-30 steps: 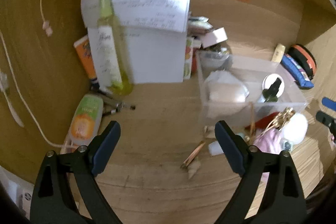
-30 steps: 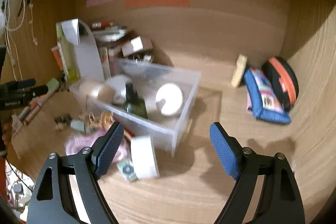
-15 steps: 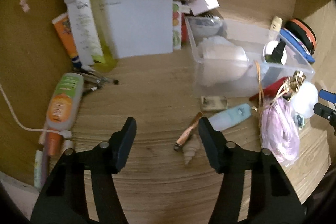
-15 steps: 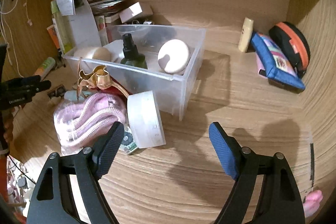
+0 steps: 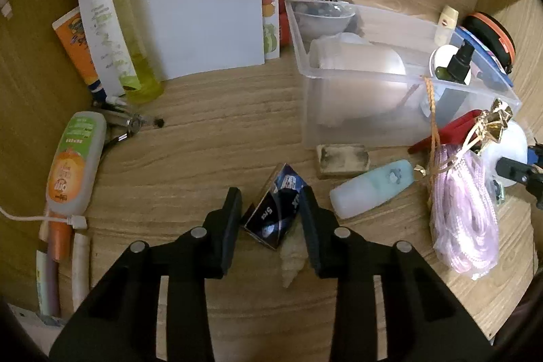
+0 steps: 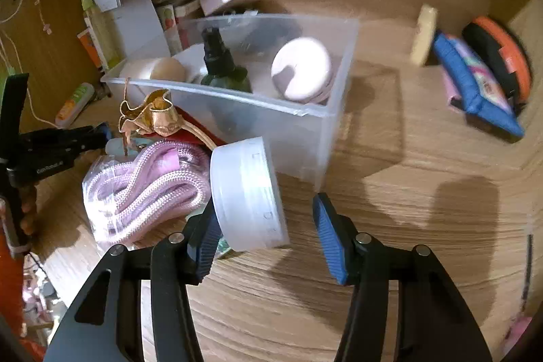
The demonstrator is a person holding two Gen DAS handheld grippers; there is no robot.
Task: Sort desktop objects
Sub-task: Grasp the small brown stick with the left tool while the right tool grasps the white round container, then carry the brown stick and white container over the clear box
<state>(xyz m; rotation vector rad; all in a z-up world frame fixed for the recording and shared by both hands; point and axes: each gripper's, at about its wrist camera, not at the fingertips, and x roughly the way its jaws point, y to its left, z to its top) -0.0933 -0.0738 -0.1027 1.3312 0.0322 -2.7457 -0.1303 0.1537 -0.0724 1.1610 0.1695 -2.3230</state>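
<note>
A small dark blue packet (image 5: pixel 275 212) with white print stands tilted on edge on the tabletop (image 5: pixel 210 138), a pale spiral shell (image 5: pixel 292 255) lying just beside it. Near these lie a grubby eraser block (image 5: pixel 342 159) and a pale blue tube (image 5: pixel 371 189). A clear plastic bin (image 6: pixel 305 121) holds a dark green spray bottle (image 6: pixel 222 68) and a round white compact (image 6: pixel 301 68). Against its front lean a white jar (image 6: pixel 247 195), on its side, and a bagged pink cord (image 6: pixel 149 189), possibly rope.

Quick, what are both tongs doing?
Left tongs: shut on small dark blue packet.
Right tongs: open around round white plastic jar.
</note>
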